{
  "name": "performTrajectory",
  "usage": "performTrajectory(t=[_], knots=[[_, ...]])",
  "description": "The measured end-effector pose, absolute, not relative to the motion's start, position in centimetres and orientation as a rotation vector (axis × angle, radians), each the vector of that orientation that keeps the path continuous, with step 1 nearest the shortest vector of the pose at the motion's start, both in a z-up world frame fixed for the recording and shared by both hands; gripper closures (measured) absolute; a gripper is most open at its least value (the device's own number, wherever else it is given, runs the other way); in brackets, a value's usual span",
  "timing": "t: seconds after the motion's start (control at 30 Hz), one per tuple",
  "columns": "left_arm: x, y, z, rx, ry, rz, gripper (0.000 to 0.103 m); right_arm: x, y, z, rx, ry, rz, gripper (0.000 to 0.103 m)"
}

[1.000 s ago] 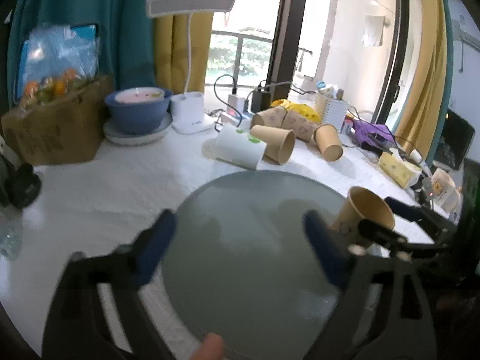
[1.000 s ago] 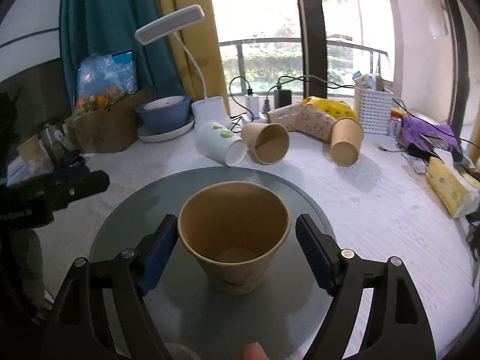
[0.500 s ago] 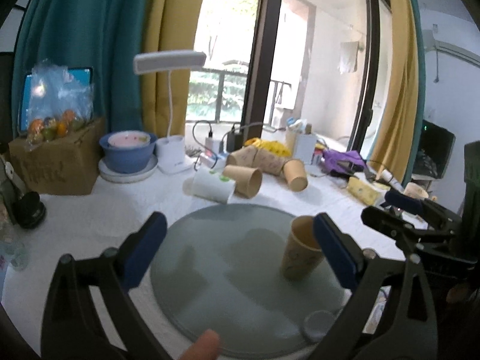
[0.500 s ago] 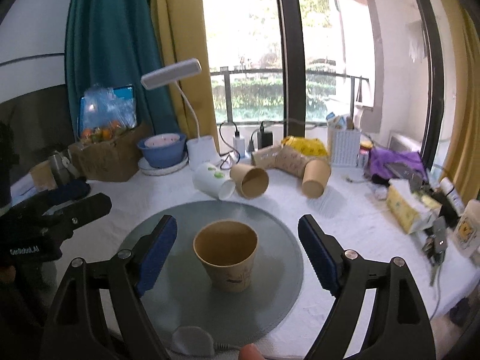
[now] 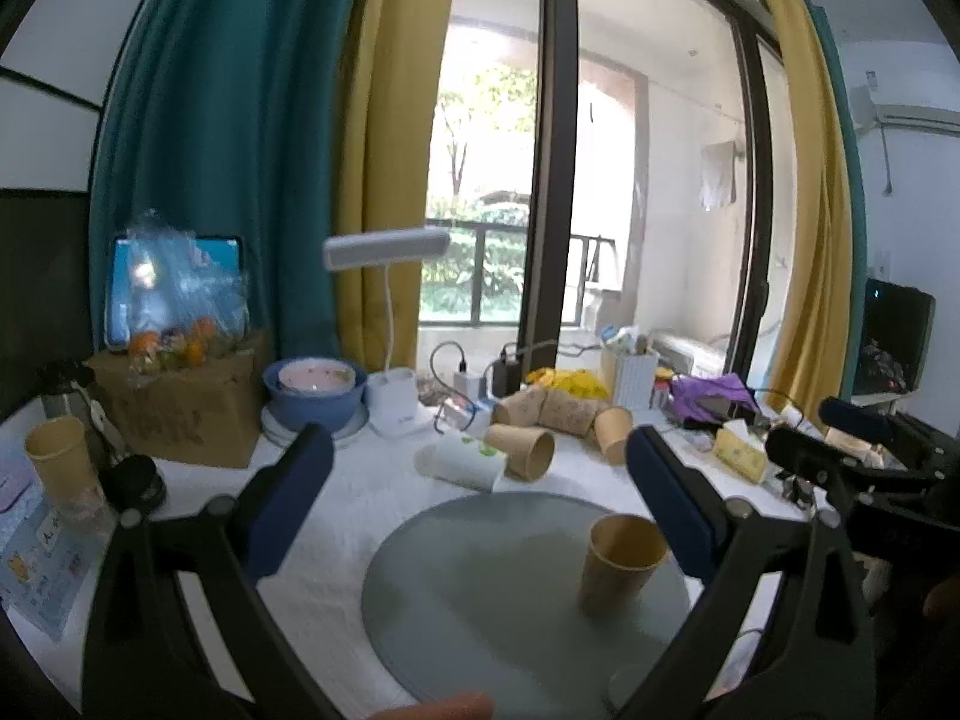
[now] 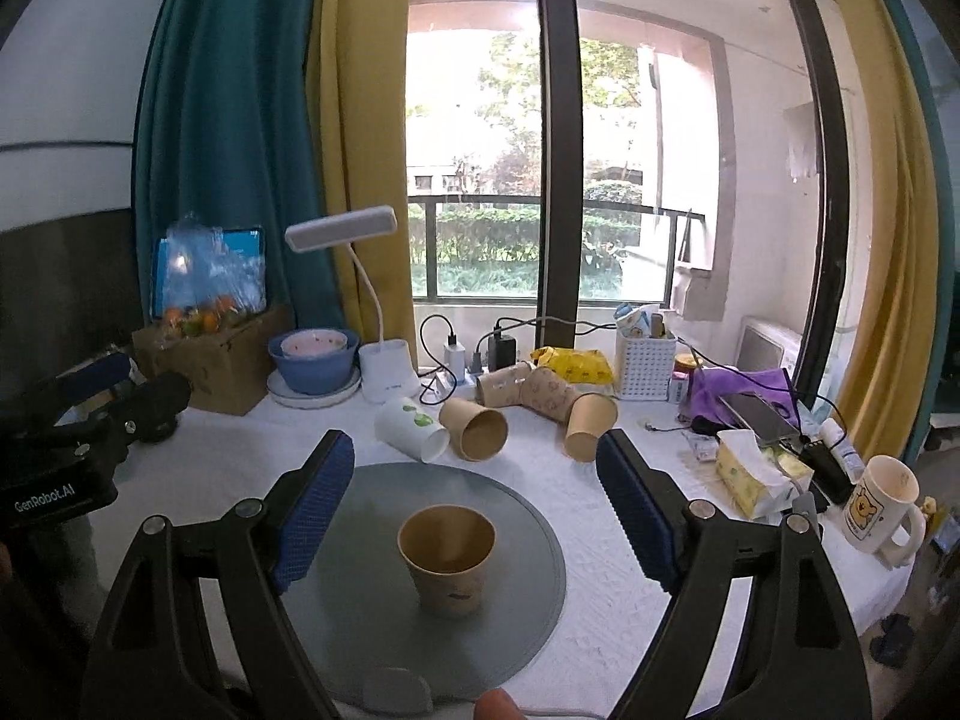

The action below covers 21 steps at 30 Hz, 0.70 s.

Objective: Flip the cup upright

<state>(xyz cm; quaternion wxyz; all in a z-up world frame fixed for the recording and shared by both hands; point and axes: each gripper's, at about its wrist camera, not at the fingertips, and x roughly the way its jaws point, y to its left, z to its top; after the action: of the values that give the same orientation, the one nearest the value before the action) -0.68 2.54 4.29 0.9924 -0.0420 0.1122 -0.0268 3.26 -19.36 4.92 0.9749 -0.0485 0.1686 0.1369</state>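
Note:
A brown paper cup (image 6: 447,558) stands upright, mouth up, on a round grey mat (image 6: 516,510); in the left wrist view the cup (image 5: 621,564) is at the mat's (image 5: 480,570) right side. My right gripper (image 6: 474,510) is open and empty, raised above and behind the cup. My left gripper (image 5: 480,504) is open and empty, raised over the mat's left part. Each gripper shows at the edge of the other's view.
Several paper cups (image 6: 480,432) lie on their sides behind the mat, one of them white (image 6: 411,435). A desk lamp (image 6: 384,360), blue bowl (image 6: 312,360), cardboard box (image 6: 216,360), tissue pack (image 6: 750,474) and mug (image 6: 882,504) stand around on the white table.
The right gripper has let go of the cup, leaving it upright on the mat. Both grippers have pulled back and risen.

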Motion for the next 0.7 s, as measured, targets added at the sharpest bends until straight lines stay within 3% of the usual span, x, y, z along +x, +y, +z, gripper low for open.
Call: performTrajectory(t=[0.7], knots=[[-1.09, 2.04, 4.4, -0.078, 0.239, -0.076, 0.004, 3.06, -19.16, 4.66, -0.09, 0.346, 0.281, 0.018]])
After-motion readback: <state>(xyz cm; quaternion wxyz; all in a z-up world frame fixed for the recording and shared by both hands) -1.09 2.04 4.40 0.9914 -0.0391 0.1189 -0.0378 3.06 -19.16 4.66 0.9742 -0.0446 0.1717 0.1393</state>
